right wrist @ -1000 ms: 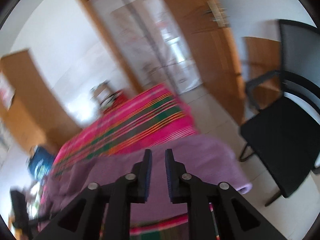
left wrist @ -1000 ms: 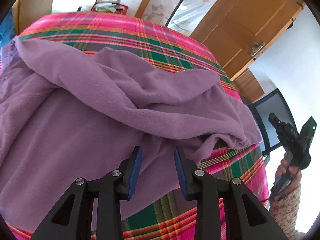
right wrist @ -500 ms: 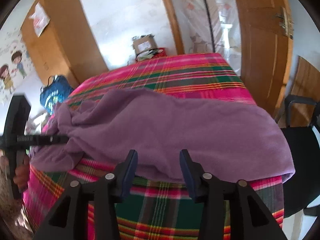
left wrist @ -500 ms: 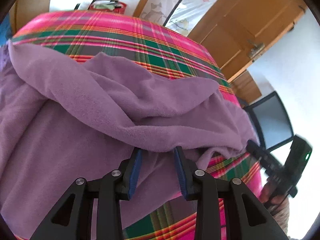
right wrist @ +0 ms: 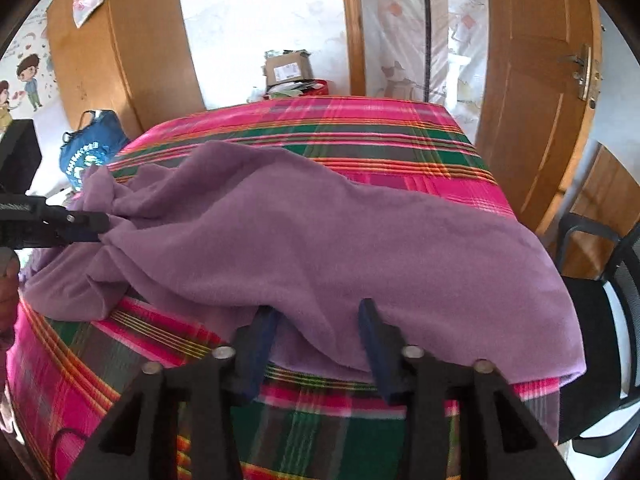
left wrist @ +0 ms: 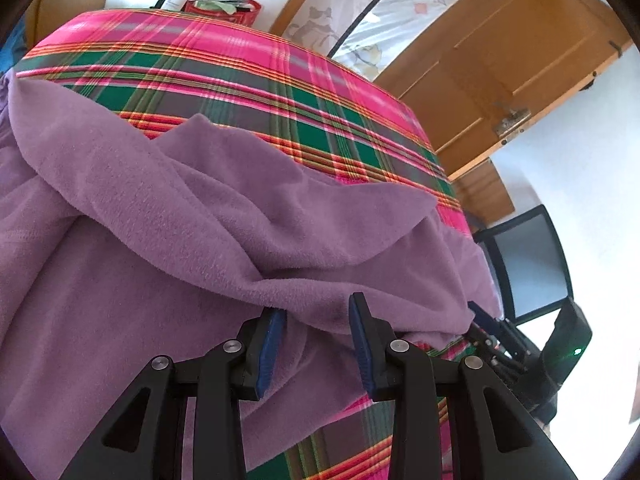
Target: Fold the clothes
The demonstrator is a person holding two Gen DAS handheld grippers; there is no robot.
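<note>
Left wrist view first: the purple fleece garment (left wrist: 200,220) is seen heaped across the near half of the tabletop (left wrist: 240,60), a thick fold running towards the right edge and the hem spilling over the near edge. The left tool (left wrist: 316,312) is set at that fold, its pads part-way apart with fleece filling the gap between them. Off at the near right corner, the right tool (left wrist: 486,322) is tucked under the garment's edge.

Over to the right wrist view: the garment (right wrist: 320,232) is stretched along the near edge, from the left side almost to the right corner, where a black chair (right wrist: 600,320) stands just beside the tabletop. The right tool (right wrist: 317,309) is closing, with the hem draped between its jaws; the pads do not yet look pressed on the cloth. At the left, the fleece is drawn into a tight bunch at the tip of the left tool (right wrist: 90,224), so a pinch there is judged to be in place.

The step in hand is judged to be the second grasp on the hem. It would be done well if one layer only is taken, deep between the pads, and the plaid tablecloth beneath is left out. Then both holds should be lifted together and the edge kept taut, so that a straight fold can be laid.
</note>
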